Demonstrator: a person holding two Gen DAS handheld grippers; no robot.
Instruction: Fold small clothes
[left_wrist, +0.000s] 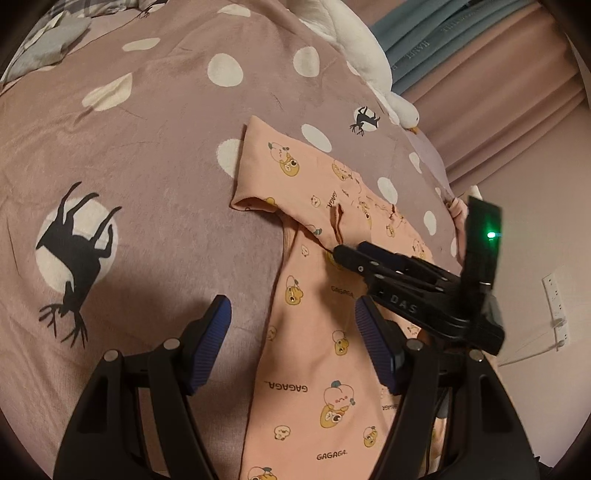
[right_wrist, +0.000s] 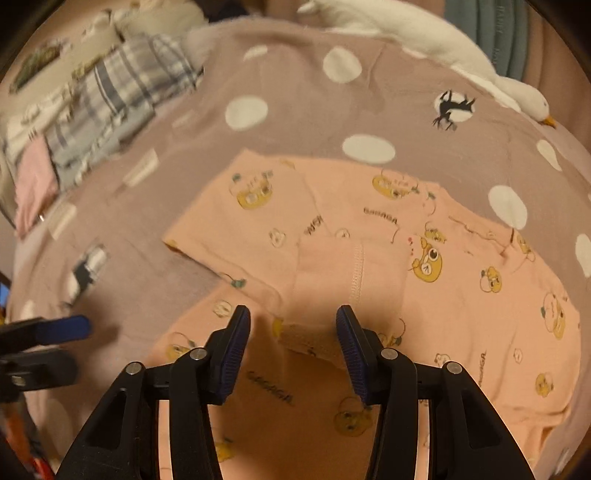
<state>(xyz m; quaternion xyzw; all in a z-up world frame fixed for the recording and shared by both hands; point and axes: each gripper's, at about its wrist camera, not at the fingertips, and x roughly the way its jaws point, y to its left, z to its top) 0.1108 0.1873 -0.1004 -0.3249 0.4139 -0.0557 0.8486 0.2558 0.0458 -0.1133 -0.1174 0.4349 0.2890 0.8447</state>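
Blurring right view; pink garment (right_wrist: 461, 295) cut off below.

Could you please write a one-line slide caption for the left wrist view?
Open left gripper above a peach cartoon-print garment on a polka-dot bedspread, right gripper reaching in.

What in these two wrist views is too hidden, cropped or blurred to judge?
- Pink garment: lower part cut off by the left wrist view's bottom edge and the left gripper.
- Plaid bedding: motion-blurred in the right wrist view.
- Right gripper: whether it touches the cloth cannot be told.
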